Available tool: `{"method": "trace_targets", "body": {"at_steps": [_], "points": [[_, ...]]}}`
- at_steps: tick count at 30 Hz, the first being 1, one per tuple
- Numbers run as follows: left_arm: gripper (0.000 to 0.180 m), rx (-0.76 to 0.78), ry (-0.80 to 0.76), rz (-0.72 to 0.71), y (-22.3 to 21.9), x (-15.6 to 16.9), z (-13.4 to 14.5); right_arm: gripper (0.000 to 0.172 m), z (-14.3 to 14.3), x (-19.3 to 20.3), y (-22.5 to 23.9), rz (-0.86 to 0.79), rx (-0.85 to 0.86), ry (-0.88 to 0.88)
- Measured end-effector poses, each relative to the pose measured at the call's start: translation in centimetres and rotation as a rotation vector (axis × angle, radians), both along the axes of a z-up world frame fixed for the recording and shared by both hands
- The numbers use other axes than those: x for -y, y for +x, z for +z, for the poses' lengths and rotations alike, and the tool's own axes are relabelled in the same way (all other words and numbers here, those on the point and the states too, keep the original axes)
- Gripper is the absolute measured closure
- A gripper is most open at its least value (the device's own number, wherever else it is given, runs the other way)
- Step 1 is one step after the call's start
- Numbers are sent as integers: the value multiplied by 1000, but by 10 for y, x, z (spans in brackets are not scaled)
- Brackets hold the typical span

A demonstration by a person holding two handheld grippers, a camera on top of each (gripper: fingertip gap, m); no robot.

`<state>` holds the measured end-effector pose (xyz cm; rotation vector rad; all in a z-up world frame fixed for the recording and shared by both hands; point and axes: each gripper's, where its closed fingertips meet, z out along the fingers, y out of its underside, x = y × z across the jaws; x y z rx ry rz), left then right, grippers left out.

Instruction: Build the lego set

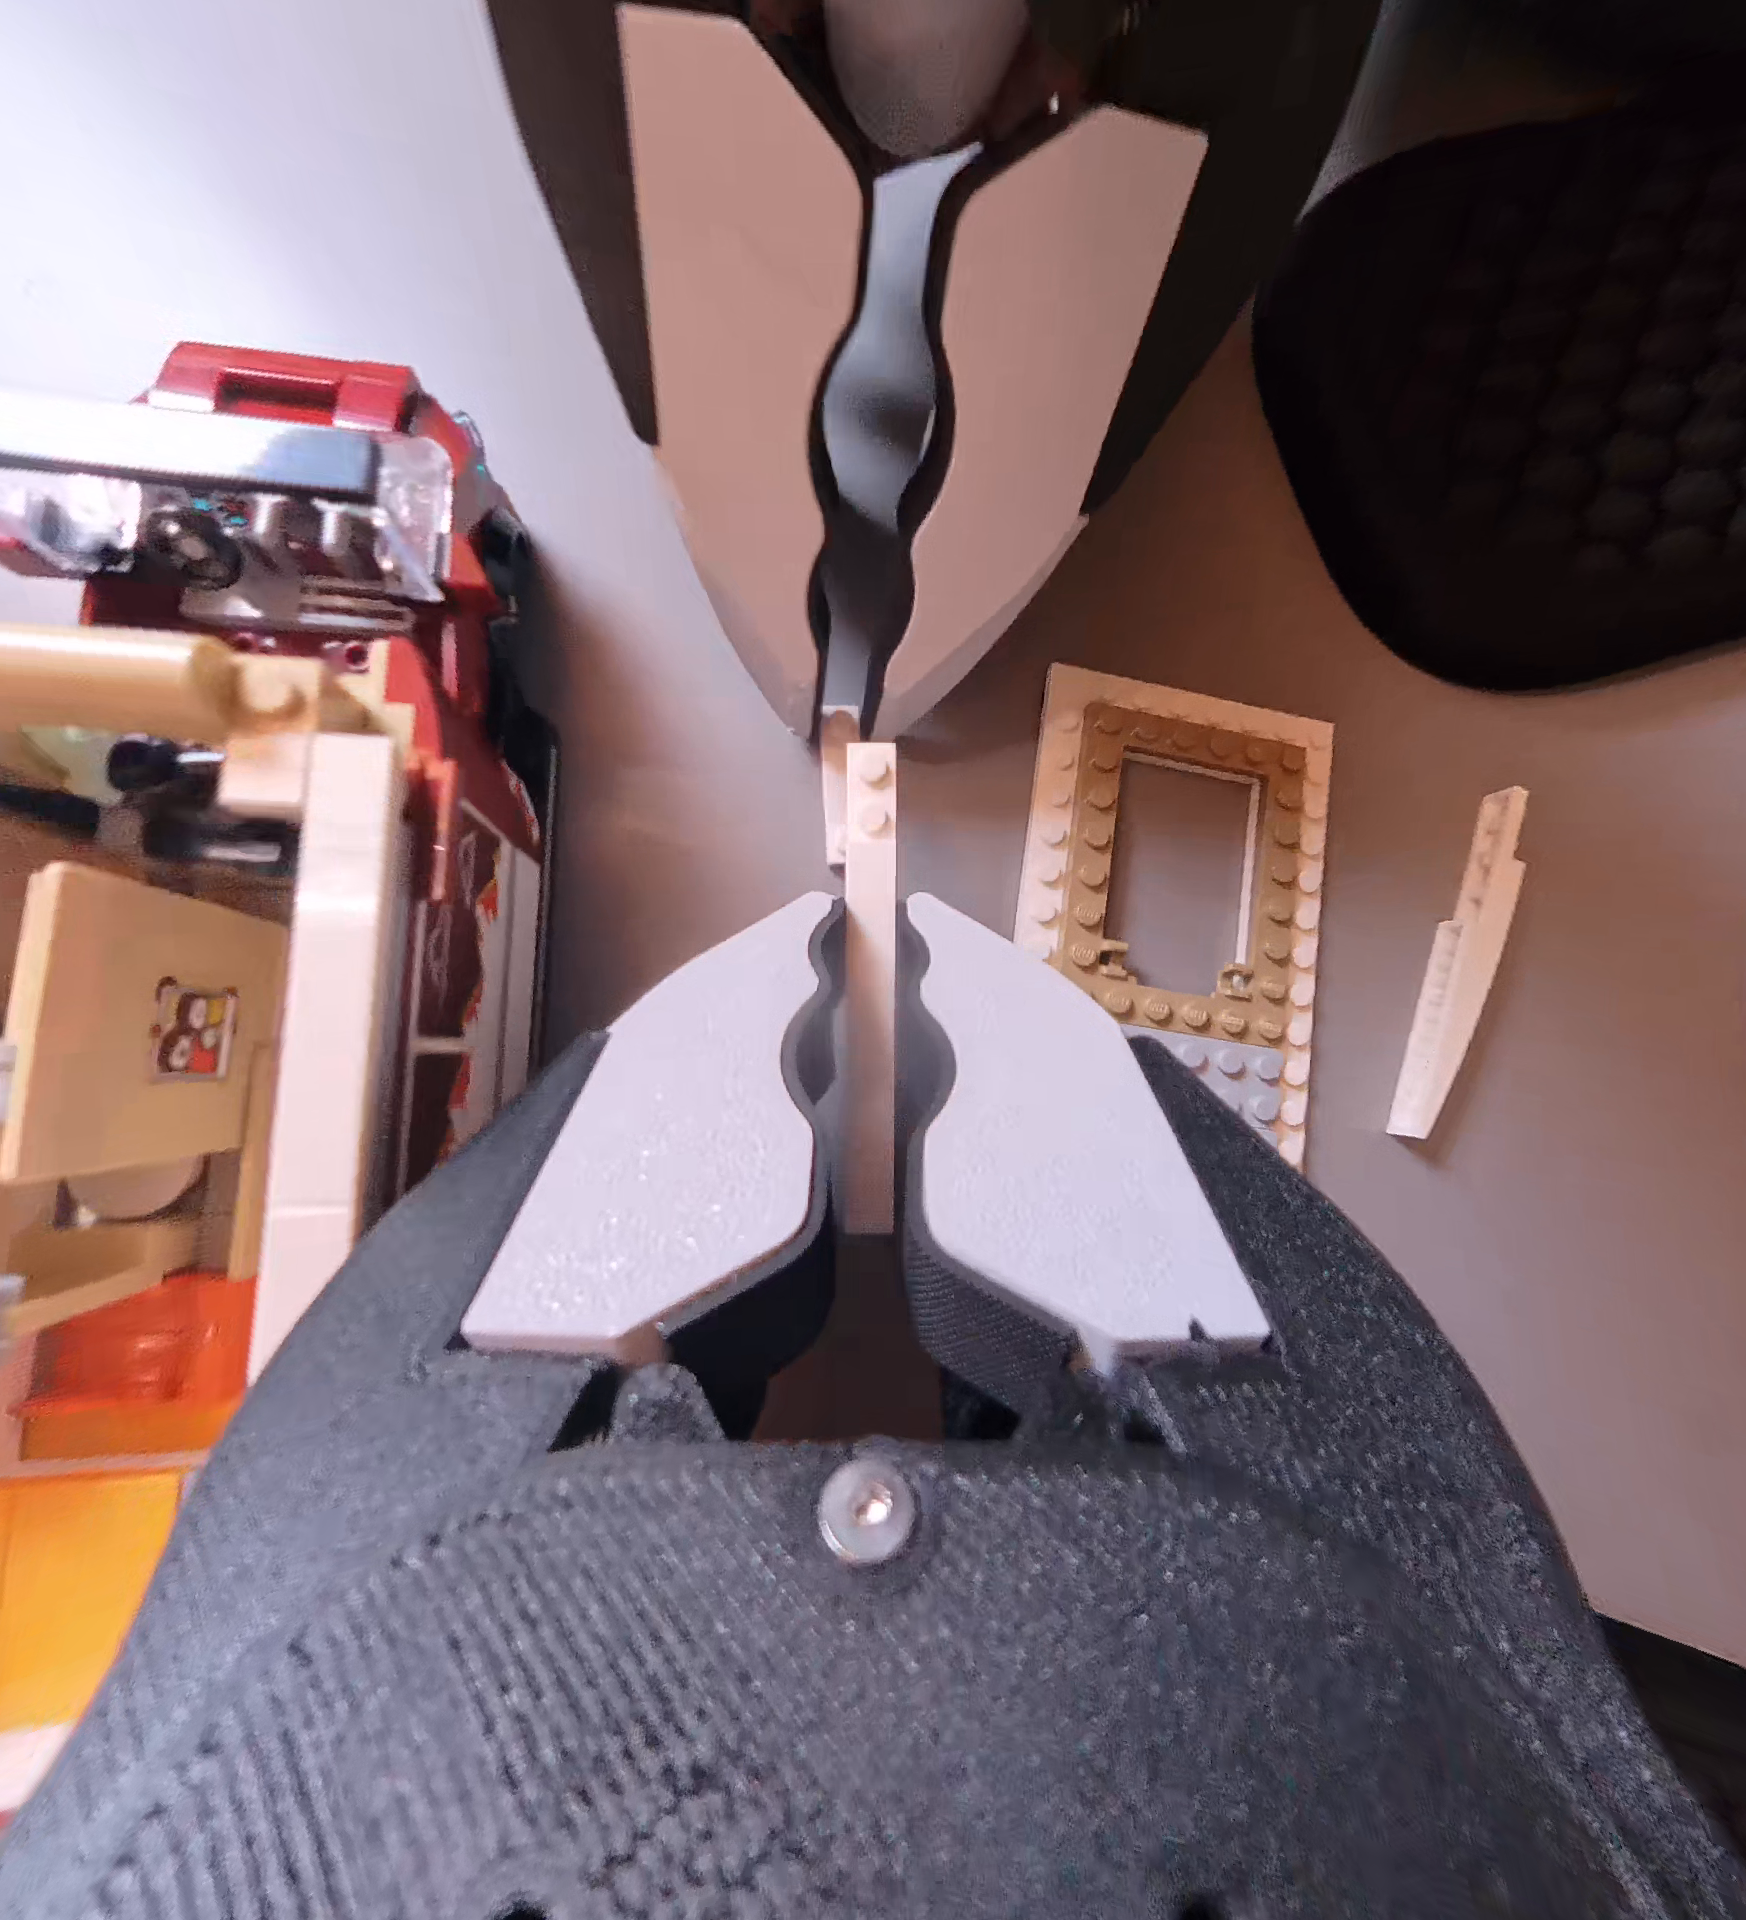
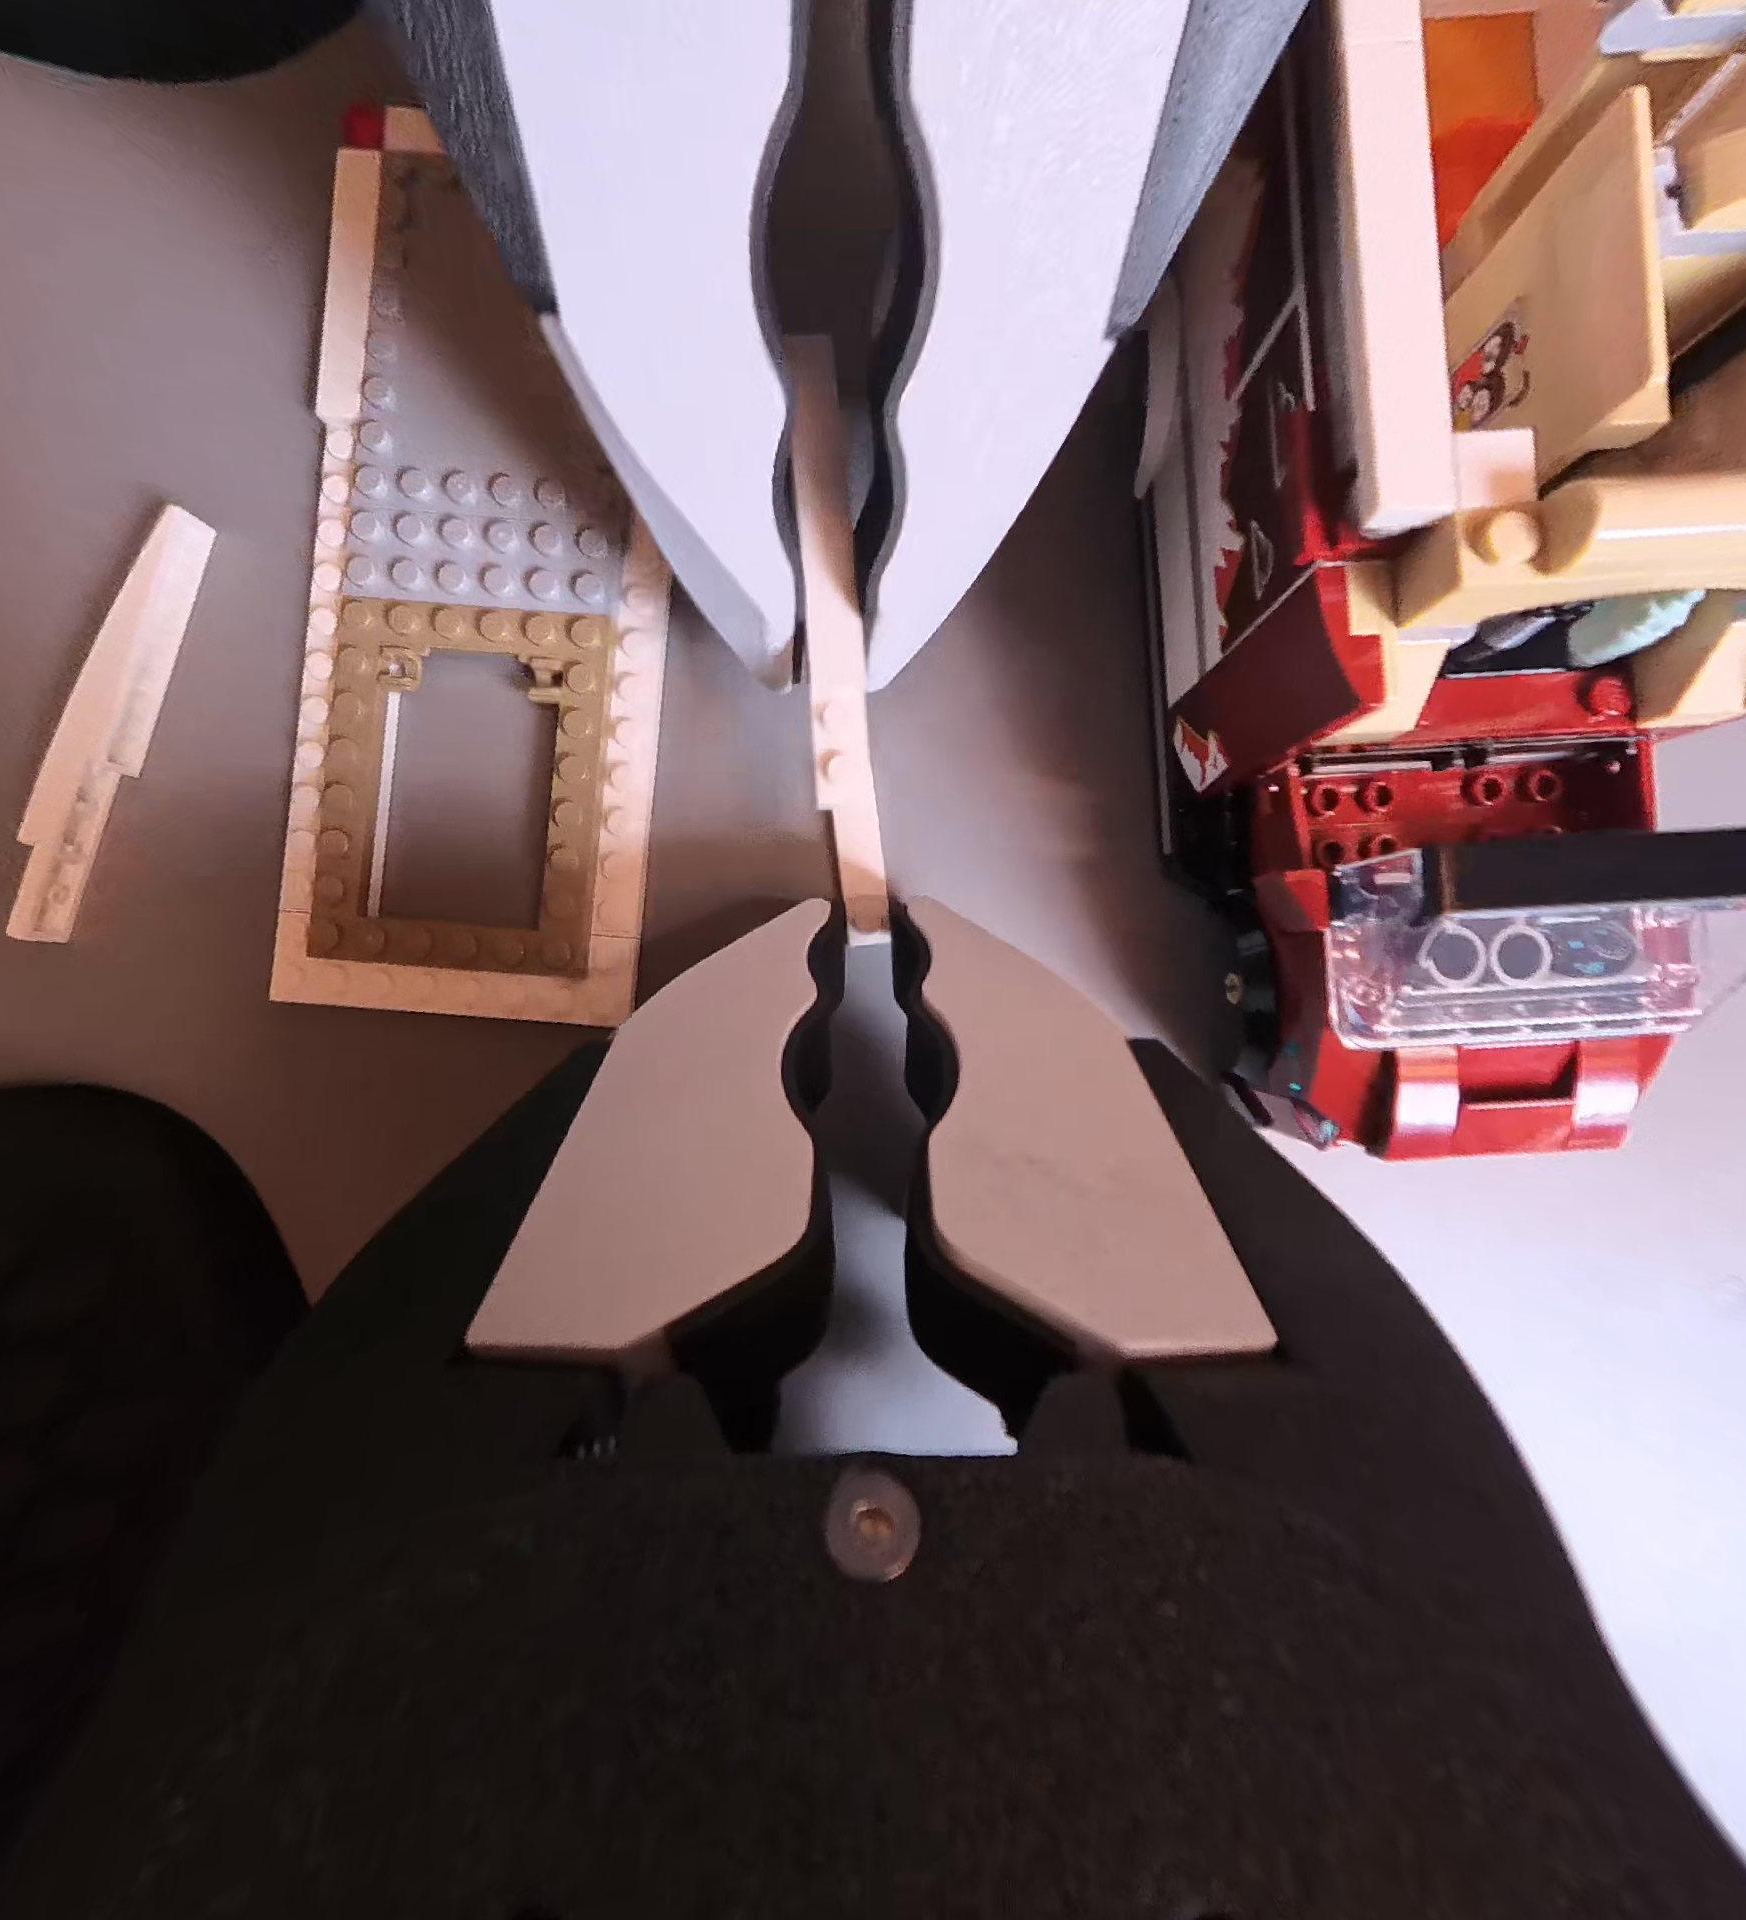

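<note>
Two tongs meet tip to tip above the tabletop: left tongs clamp a long white brick, right tongs pinch a second white piece touching it.

A flat brick panel is lying on the grey table, with a tan studded frame around a rectangular hole, a cream border and a patch of light grey studs at one end. A slim cream curved piece is lying loose just beside the panel, apart from it. Well across the table from the panel, a big brick model is sitting (dark red, tan and cream walls), showing a clear part and some orange.
</note>
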<state>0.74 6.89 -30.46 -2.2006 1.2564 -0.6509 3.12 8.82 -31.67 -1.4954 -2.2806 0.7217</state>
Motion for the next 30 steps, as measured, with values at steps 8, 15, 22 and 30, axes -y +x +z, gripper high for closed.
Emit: {"method": "trace_targets", "body": {"at_steps": [8, 15, 22, 30], "points": [[172, 279, -168, 5, 7, 12, 26, 153, 9, 2, 3, 10, -15, 3], [172, 501, -320, -20, 12, 19, 48, 150, 72, 23, -17, 115, -388, 14], [163, 518, -286, -7, 11, 17, 52, 165, 74, 22, -16, 41, -326, -115], [161, 113, 296, 115, -11, -3, 41, 166, 74, 7, -19, -275, -172, -900]]}}
